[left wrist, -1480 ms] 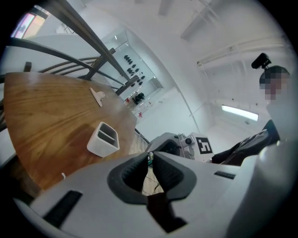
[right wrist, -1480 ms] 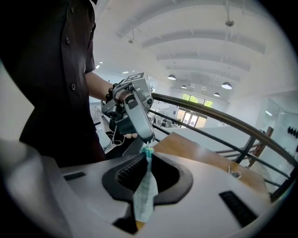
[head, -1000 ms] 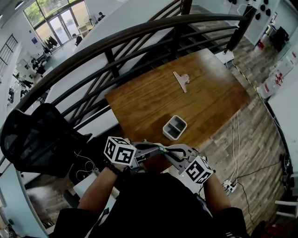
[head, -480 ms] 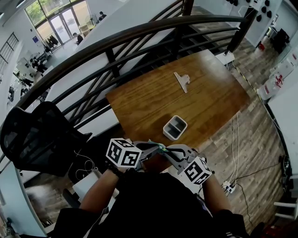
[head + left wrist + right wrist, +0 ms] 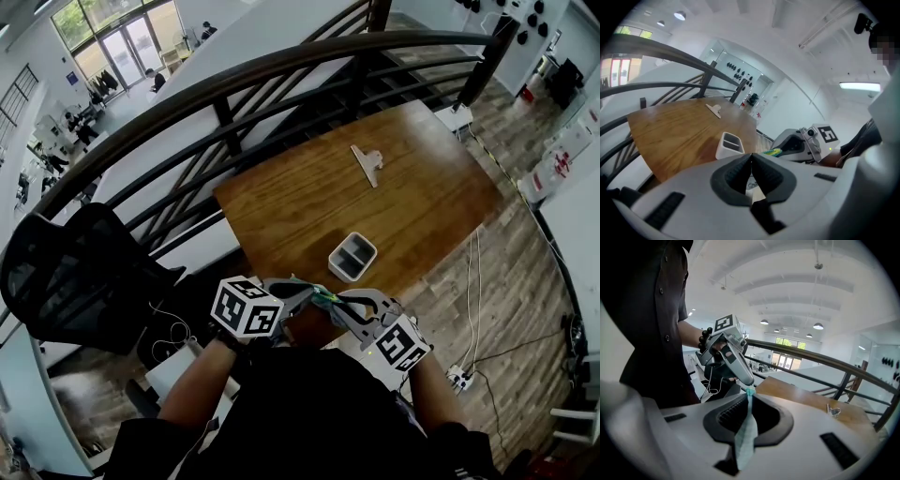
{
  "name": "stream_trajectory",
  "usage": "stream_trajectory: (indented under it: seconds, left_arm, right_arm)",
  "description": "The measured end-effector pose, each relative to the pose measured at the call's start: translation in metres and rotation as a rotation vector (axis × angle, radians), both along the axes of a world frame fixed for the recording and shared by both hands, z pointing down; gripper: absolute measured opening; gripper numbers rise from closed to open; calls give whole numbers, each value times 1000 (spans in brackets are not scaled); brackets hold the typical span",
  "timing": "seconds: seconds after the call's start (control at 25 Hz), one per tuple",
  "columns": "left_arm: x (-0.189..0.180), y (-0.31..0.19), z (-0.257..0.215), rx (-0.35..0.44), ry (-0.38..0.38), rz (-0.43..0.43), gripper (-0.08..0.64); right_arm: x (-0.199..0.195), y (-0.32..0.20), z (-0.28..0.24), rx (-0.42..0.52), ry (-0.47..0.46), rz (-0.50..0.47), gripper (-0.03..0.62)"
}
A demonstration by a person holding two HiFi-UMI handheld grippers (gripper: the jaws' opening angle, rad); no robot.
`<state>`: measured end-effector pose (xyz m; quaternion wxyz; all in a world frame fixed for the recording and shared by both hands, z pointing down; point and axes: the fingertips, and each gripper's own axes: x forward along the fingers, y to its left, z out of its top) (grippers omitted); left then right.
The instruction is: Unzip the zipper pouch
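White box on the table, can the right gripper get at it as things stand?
Probably yes: only bare table lies between the right gripper and the white box, though its jaws are shut on the pouch.

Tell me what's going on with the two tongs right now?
A person holds tongs in each hand, tips together above the wooden table's near edge. The right tongs clamp the teal zipper pouch, which hangs between their jaws. The left tongs are shut at the pouch's top end, apparently on the zipper pull. Whether the zip has opened can't be seen. A white two-compartment tray and a clip lie on the table.
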<state>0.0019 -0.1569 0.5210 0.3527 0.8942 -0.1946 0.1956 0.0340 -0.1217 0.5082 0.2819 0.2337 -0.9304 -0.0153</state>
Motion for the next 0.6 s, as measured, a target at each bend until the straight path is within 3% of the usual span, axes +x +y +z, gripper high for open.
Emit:
stream_trajectory:
  seconds: [0.12,0.6]
  left_arm:
    - [-9,-7,4,31,-47,-31,17]
    - [-27,-20,6,48,-78,-84,17]
  right_arm:
    - [4,0,-6,11,-21,18,26]
    - [7,-7,-9,35,-26,26,25]
